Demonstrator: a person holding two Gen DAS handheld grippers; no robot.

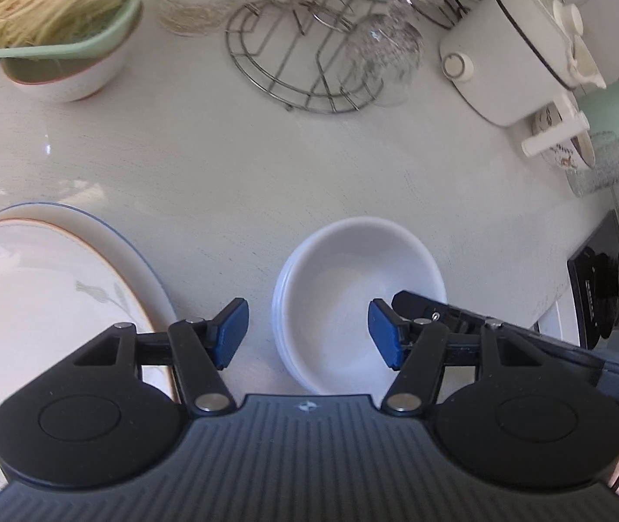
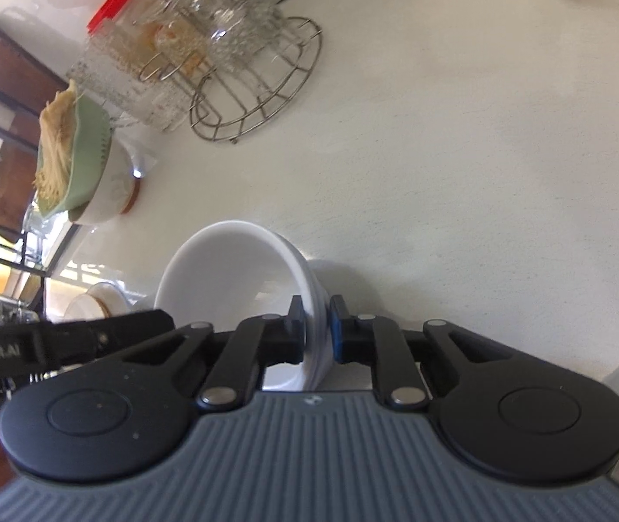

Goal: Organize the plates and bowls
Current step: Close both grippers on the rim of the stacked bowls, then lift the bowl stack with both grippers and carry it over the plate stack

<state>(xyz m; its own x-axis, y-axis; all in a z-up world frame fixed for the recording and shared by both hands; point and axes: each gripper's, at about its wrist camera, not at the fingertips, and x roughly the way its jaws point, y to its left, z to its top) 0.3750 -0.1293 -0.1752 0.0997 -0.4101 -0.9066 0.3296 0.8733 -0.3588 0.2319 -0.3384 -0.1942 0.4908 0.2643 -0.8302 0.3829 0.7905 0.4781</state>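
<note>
Right gripper (image 2: 316, 330) clamps glossy white stacked bowls (image 2: 231, 278)

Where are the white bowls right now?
The white bowls sit stacked on the counter, low and middle in the left wrist view, right of the plates. The right gripper pinches their rim.

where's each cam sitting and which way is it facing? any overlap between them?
Left wrist: on the left gripper, facing down onto the counter, fingers open over stacked white bowls, plates left.
Right wrist: on the right gripper, rolled sideways, fingers shut on the bowl rim.
Shared: bowls, wire rack, noodle bowl; each sees the other gripper.
</note>
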